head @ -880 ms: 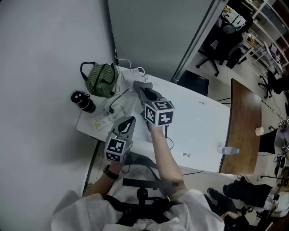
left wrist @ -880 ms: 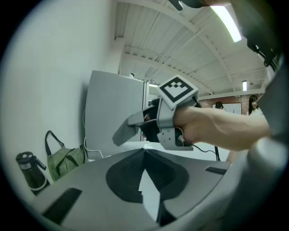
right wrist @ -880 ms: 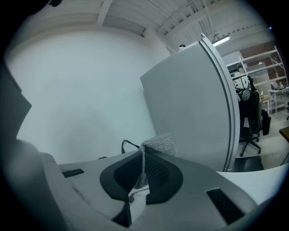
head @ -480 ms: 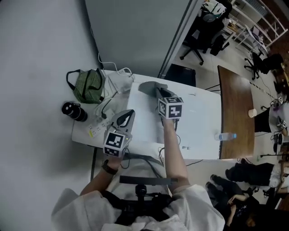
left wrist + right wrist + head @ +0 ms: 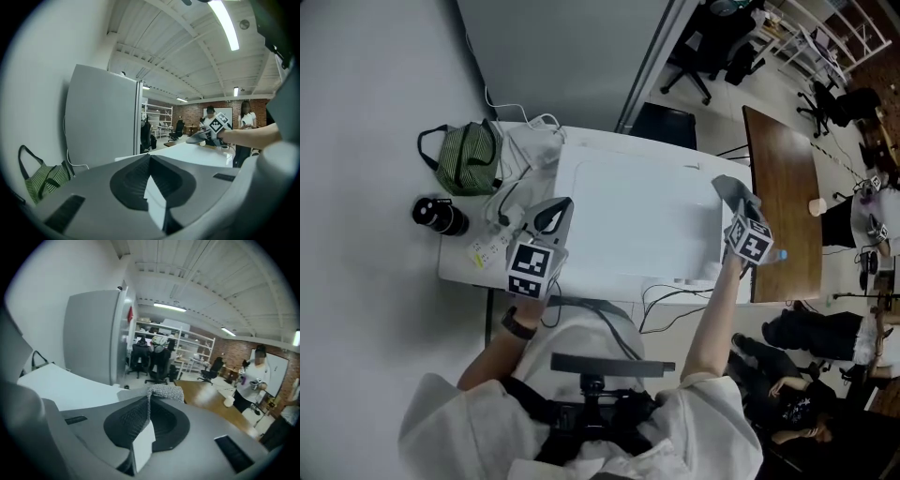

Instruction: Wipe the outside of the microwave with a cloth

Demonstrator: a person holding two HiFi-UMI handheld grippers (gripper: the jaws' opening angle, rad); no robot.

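The white microwave [image 5: 628, 216] fills the middle of the head view, seen from above. My right gripper [image 5: 722, 186] is at its right edge, shut on a grey knitted cloth [image 5: 164, 392] that pokes out past the jaw tips in the right gripper view. My left gripper [image 5: 561, 204] hovers by the microwave's left side, jaws closed together with nothing between them. From the left gripper view I look across the microwave top [image 5: 201, 153] to the right gripper [image 5: 206, 134] at its far end.
A green striped bag [image 5: 464, 157], a black cylinder [image 5: 439, 216], a power strip [image 5: 492, 248] and cables lie left of the microwave on the white table. A brown table [image 5: 783, 178] with a paper cup [image 5: 817, 206] stands to the right. A grey partition is behind.
My right gripper has swept with the cloth from the microwave's back left across its top to the right edge. The left gripper has stayed at the left side.
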